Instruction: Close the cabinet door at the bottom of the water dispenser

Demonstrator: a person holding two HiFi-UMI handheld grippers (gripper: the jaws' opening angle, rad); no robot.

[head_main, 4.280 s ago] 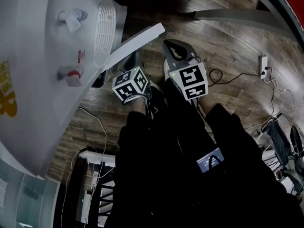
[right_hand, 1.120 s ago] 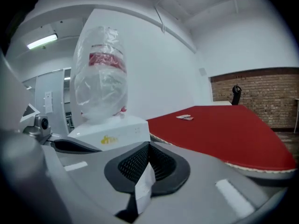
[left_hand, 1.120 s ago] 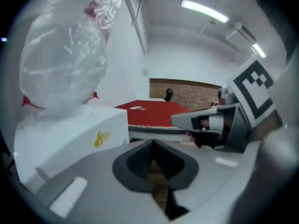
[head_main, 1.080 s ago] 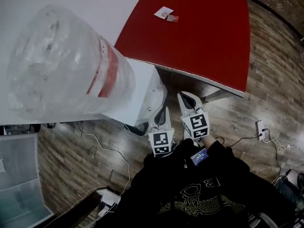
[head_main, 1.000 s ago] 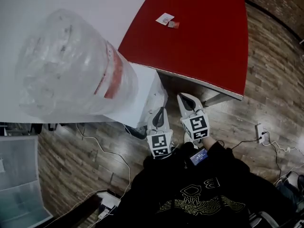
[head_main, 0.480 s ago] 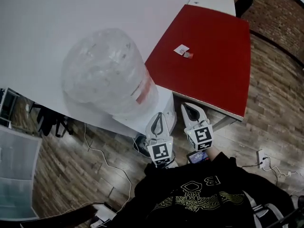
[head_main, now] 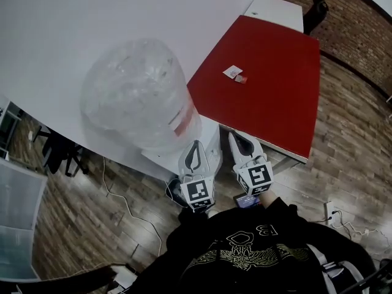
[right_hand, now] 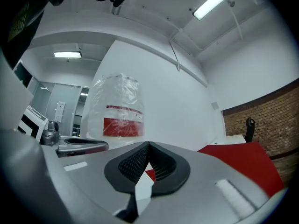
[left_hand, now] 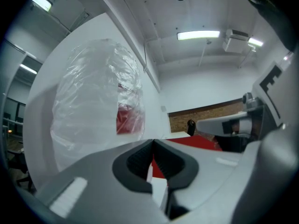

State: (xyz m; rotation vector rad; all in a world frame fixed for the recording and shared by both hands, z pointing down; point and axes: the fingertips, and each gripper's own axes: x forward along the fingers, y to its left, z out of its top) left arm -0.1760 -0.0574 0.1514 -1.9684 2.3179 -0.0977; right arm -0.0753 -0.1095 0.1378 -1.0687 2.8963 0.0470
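The white water dispenser [head_main: 207,141] stands against the wall, seen from above, with a clear crinkled bottle [head_main: 138,94] with a red label on top. Its bottom cabinet door is hidden under the body in every view. My left gripper [head_main: 196,147] and right gripper [head_main: 236,137] are held side by side in front of my chest, just over the dispenser's front edge. Both are shut with nothing between the pads. The bottle [left_hand: 100,101] fills the left of the left gripper view, beyond the shut left gripper [left_hand: 153,142]. It also rises behind the shut right gripper [right_hand: 148,144] as the bottle [right_hand: 119,108].
A red table [head_main: 269,84] with two small scraps [head_main: 234,73] stands right of the dispenser. Cables [head_main: 122,192] trail over the wooden floor at the left, a power strip [head_main: 331,212] lies at the right, and a translucent bin [head_main: 18,225] sits at the far left.
Some four seconds ago the view was low beside the dispenser with a white door panel standing out. Now it looks down from above, and both grippers have lifted, still shut.
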